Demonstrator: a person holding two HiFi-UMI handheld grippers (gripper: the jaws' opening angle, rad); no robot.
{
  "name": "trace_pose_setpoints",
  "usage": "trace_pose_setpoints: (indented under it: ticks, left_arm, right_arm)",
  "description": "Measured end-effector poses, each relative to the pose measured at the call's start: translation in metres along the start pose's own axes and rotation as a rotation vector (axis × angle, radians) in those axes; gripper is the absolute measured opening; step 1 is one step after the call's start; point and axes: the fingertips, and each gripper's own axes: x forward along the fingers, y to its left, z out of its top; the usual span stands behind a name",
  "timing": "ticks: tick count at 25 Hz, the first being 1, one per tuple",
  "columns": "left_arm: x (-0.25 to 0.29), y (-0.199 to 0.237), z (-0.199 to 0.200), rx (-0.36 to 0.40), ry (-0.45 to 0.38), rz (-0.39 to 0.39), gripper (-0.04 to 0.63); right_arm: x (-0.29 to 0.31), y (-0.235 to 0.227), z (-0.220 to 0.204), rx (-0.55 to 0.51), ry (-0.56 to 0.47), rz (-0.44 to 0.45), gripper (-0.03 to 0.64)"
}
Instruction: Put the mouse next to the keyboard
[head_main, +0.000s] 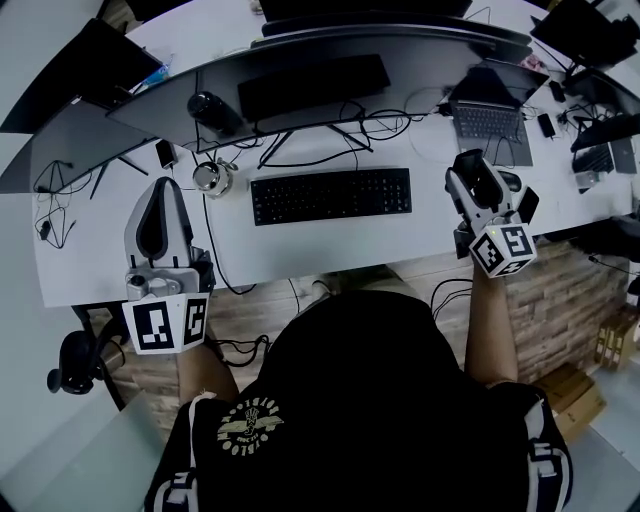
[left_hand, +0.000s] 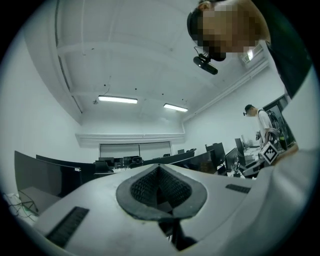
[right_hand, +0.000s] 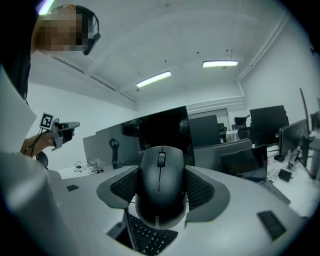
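- A white desk (head_main: 90, 250) fills the upper half of the frame, with a black keyboard (head_main: 330, 195) lying at its centre.
- The left gripper (head_main: 163, 190) hovers over the desk's lower left, well apart from the keyboard, its jaws meeting at the tip.
- The right gripper (head_main: 470, 165) sits just right of the keyboard, with a black mouse (head_main: 481, 181) between its jaws.
- A curved monitor (head_main: 330, 50) spans the top.
- A laptop (head_main: 490, 118) is open at upper right.
- A round metal object (head_main: 212, 178) sits left of the keyboard among loose cables (head_main: 330, 130).
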Motion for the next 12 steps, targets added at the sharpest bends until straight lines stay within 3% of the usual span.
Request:
trace_pose_setpoints:
  ticks: [12]
  left_arm:
    - [0.004,0.011,-0.014,-0.037,0.005,0.012,0.002]
  right_arm:
    - [0.048,-0.018,-0.087,0.06,0.177,-0.013,0.285]
